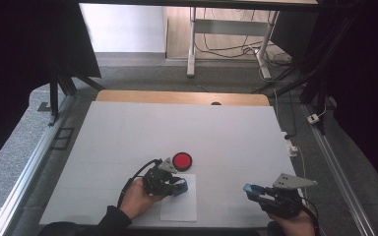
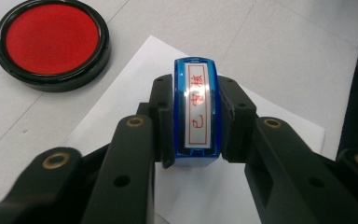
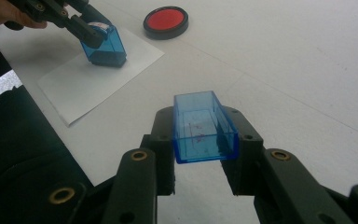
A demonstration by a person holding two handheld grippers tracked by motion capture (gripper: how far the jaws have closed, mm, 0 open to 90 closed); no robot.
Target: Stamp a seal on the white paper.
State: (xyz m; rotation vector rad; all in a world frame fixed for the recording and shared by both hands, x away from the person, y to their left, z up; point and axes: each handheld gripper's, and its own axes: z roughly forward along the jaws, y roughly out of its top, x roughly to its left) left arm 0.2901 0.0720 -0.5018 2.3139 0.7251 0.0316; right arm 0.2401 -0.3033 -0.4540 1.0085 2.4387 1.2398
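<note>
Between the jaws of my left gripper [image 2: 196, 135] sits a blue stamp [image 2: 196, 109], clamped by its two long sides, its white label with red characters facing up at me. It rests over a sheet of white paper [image 2: 270, 116] that lies on the white table [image 1: 128, 132]. Just beyond the paper's far edge is a round red ink pad [image 2: 51, 39] in a black rim, apart from the stamp. My right gripper [image 3: 205, 149] is off to the right near the table's front edge, well apart from the paper, its jaws closed on the clear blue stamp cap [image 3: 203, 126], whose open side faces up. My left hand [image 1: 138, 196] wraps the left gripper's body.
</note>
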